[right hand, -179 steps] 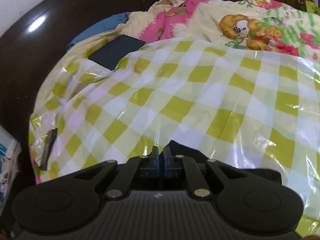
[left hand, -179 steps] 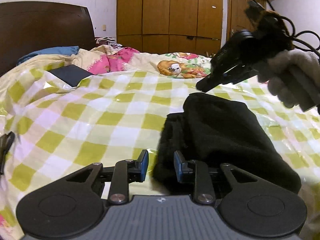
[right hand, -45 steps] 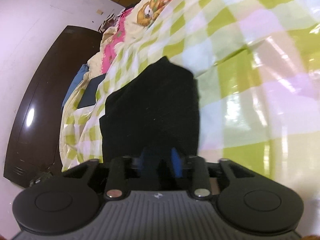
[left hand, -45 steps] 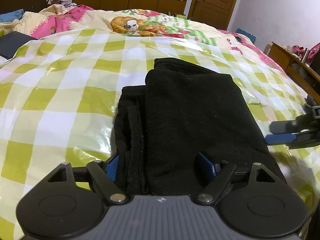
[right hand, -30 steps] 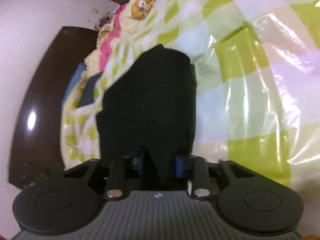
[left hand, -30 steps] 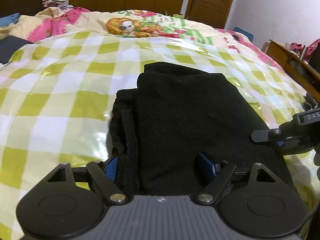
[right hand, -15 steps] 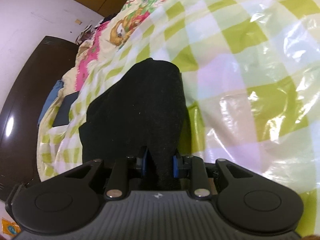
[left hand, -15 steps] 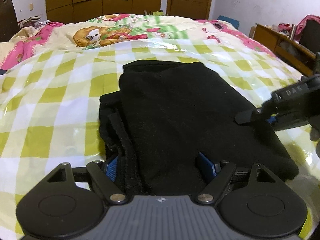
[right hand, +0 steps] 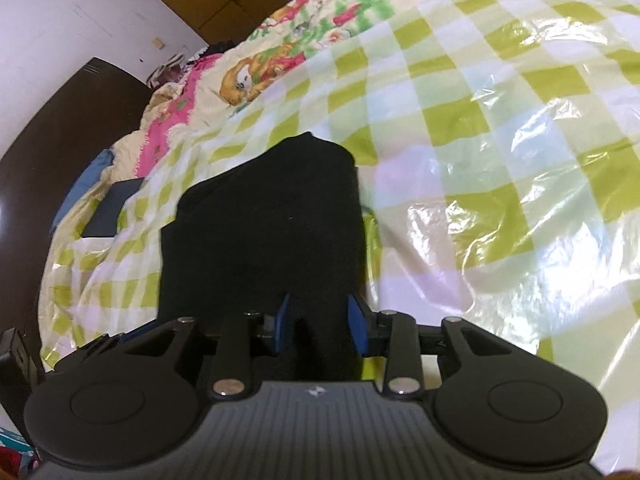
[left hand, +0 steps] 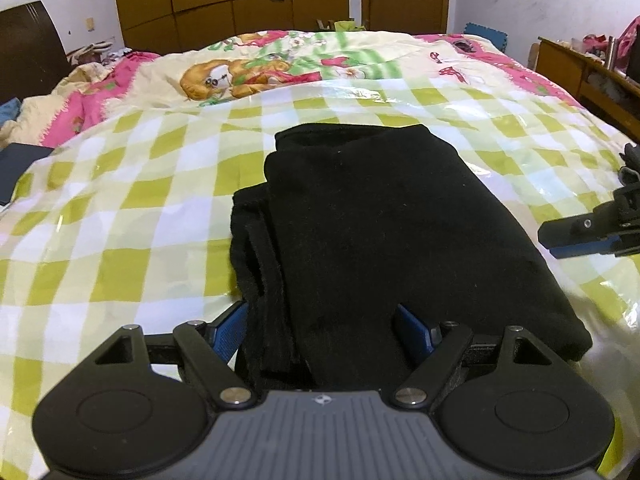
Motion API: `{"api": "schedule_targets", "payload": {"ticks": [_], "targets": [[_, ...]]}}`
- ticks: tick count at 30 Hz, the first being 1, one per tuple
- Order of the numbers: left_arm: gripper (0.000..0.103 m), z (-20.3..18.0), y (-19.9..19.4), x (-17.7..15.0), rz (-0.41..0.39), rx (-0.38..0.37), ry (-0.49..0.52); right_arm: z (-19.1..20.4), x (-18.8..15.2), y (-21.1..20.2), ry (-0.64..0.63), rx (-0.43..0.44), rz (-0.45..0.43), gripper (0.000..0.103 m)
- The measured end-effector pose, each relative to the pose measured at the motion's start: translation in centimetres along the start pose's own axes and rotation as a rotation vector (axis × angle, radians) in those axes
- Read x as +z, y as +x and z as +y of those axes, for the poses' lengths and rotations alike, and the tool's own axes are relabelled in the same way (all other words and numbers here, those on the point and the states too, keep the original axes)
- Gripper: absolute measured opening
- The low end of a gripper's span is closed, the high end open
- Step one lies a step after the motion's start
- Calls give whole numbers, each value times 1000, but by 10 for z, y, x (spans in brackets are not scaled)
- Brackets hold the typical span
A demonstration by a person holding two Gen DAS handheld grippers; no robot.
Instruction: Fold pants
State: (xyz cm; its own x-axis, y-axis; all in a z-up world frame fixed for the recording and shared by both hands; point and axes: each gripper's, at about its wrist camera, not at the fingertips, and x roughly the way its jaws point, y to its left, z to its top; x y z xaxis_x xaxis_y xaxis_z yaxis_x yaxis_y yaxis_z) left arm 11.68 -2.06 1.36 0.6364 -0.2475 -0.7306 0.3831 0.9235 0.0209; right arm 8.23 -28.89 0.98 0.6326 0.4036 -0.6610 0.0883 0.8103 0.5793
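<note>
Black pants (left hand: 380,216), folded into a thick rectangle, lie on the green-checked plastic sheet (left hand: 120,208) over the bed. My left gripper (left hand: 320,326) stands wide open over their near end, one blue pad at the left edge of the fabric, the other resting over it. My right gripper (left hand: 547,243) hovers just off the pants' right edge, apart from the cloth. In the right wrist view the pants (right hand: 272,216) stretch away ahead of my right gripper (right hand: 320,326); its jaws are opening, with dark fabric seen between the pads but not pinched.
A cartoon-print quilt (left hand: 280,64) covers the far half of the bed. A dark flat item (left hand: 16,168) lies at the sheet's left edge. A wooden sideboard (left hand: 580,68) stands on the right, wardrobes and a door behind, a dark headboard (right hand: 60,128) to the left.
The right gripper's pads have spread and let go of the pants' edge; it has drawn back to the right. The left view has swung, with the pants still between its fingers.
</note>
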Motion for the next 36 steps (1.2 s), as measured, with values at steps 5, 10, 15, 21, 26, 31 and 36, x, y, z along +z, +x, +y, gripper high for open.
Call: {"api": "schedule_targets", "payload": {"ticks": [5, 10, 15, 21, 26, 31, 36], "targets": [[91, -1, -14, -4, -11, 6, -9, 12, -17, -3, -20, 16, 18, 38], [91, -5, -26, -9, -22, 14, -14, 23, -32, -8, -29, 42, 17, 39], [91, -10, -37, -14, -33, 15, -21, 33, -41, -15, -42, 57, 13, 39], [91, -13, -46, -19, -41, 18, -16, 37, -46, -17, -45, 59, 11, 39], [91, -15, -51, -20, -46, 27, -16, 40, -49, -19, -59, 60, 13, 41], [91, -16, -54, -24, -44, 30, -19, 39, -51, -20, -58, 62, 12, 42], [91, -19, -57, -31, -39, 35, -22, 36, -56, -19, -55, 58, 21, 42]]}}
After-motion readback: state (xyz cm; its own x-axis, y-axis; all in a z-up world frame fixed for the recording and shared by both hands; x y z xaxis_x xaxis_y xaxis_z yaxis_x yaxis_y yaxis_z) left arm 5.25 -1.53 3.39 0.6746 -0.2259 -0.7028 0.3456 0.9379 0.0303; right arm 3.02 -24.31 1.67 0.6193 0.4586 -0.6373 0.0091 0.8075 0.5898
